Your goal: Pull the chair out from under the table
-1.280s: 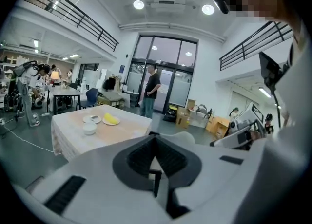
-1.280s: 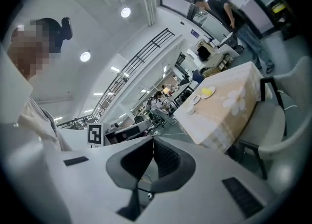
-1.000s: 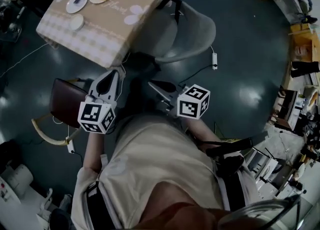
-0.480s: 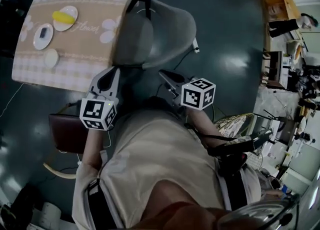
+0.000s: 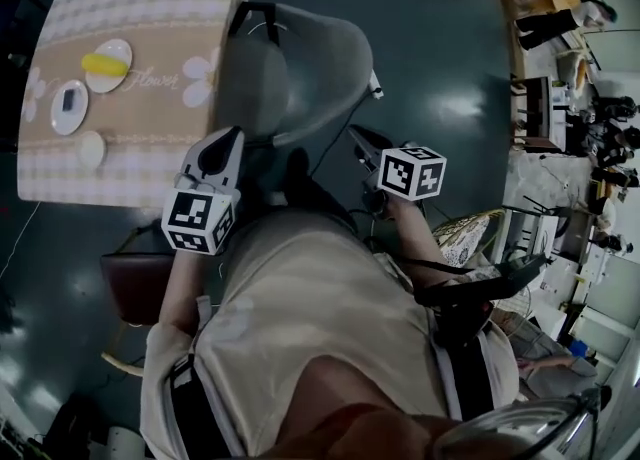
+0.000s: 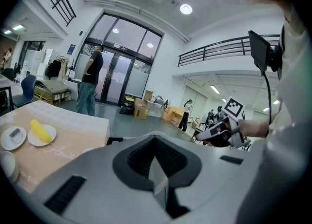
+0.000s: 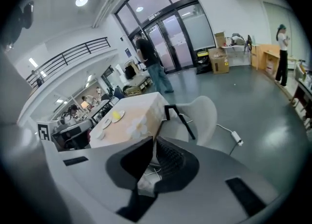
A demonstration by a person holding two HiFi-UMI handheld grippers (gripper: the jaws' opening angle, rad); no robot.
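The grey shell chair (image 5: 305,68) with black arm brackets stands pushed against the right side of the table (image 5: 150,8), which wears a beige checked cloth. My left gripper (image 5: 228,138) is shut and empty, its tips just short of the chair's near edge, by the table's corner. To the right of the chair my right gripper (image 5: 358,134) hovers over the dark floor, shut and empty too. The right gripper view looks past the closed right gripper (image 7: 153,142) at the chair (image 7: 200,113) and the table (image 7: 131,116). The left gripper (image 6: 156,140) faces the table (image 6: 63,135).
Plates lie on the table, one bearing a yellow banana (image 5: 103,63). A white power strip (image 5: 374,88) with its cable lies on the floor beside the chair. A brown seat (image 5: 135,288) stands at my lower left. Cluttered desks (image 5: 560,98) line the right. A person (image 7: 151,62) stands by the glass doors.
The table and chair have slid left in the head view as I turned. Both grippers have come closer to the chair, the right one swinging out to its right. Both stay shut.
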